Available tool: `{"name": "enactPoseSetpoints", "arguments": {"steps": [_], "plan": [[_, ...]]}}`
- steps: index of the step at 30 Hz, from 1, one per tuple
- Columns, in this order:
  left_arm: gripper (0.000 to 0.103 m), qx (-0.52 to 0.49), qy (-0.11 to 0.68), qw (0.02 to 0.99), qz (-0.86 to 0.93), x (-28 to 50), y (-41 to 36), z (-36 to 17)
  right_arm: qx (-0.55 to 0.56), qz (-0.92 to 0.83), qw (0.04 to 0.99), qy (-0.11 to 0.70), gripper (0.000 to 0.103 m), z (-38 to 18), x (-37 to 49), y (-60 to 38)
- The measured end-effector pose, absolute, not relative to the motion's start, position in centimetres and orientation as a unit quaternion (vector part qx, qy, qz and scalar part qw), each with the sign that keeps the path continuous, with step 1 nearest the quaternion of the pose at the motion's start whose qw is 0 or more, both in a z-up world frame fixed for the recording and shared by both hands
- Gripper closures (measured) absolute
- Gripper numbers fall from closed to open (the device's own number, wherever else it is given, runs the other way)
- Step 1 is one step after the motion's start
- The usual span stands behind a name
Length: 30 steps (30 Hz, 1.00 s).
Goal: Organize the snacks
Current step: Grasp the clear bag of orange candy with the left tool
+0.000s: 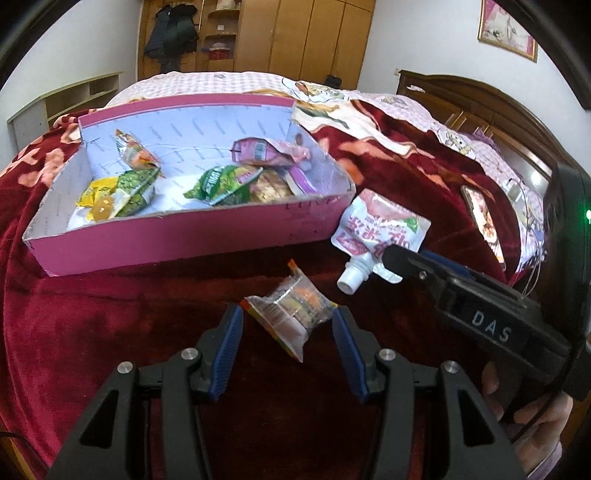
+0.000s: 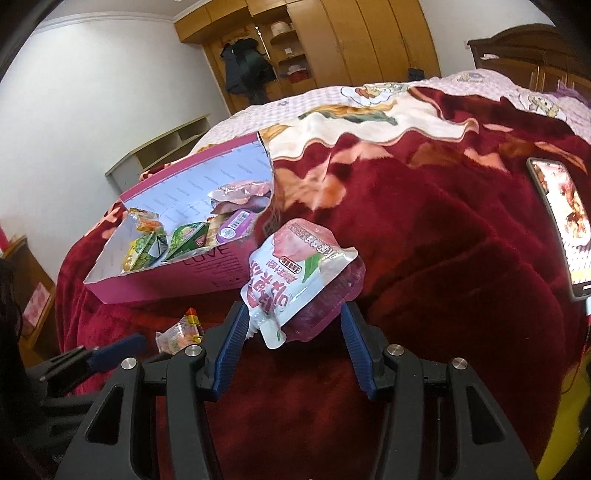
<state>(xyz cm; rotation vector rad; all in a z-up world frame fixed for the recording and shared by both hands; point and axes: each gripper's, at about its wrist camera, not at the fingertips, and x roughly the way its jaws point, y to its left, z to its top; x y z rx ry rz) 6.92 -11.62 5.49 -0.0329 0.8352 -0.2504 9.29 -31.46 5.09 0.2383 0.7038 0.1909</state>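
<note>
A pink cardboard box (image 1: 192, 236) with several snack packets inside sits on the red blanket; it also shows in the right wrist view (image 2: 207, 273). My left gripper (image 1: 288, 321) is shut on a small clear snack packet (image 1: 291, 314), its pads touching both ends, in front of the box. My right gripper (image 2: 295, 317) is shut on a white and pink spouted jelly pouch (image 2: 299, 273), held above the blanket by the box's right corner. The pouch (image 1: 380, 232) and right gripper's fingers (image 1: 399, 260) show in the left wrist view.
A phone (image 2: 565, 225) with a lit screen lies on the blanket at the right. The bed carries a red blanket (image 2: 424, 229) and a pink sheet behind. A wardrobe (image 1: 310, 33) and a low shelf (image 1: 62, 99) stand beyond the bed.
</note>
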Motion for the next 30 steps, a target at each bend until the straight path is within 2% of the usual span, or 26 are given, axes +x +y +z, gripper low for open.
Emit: {"name": "enactPoseSetpoints", "arguments": {"steps": [8, 24, 30], "plan": [[0.05, -0.009, 0.41, 0.906, -0.109, 7.9, -12.0, 4.1, 0.116, 0.093, 0.925, 0.35, 0.05, 4.5, 10.2, -31.2], [0.05, 0.014, 0.371, 0.924, -0.095, 8.5, -12.9, 3.5, 0.155, 0.088, 0.919, 0.353, 0.048, 3.3, 11.3, -31.8], [0.058, 0.001, 0.368, 0.925, -0.094, 8.4, -12.3, 3.6, 0.165, 0.09, 0.917, 0.351, 0.046, 3.1, 11.6, -31.9]]}}
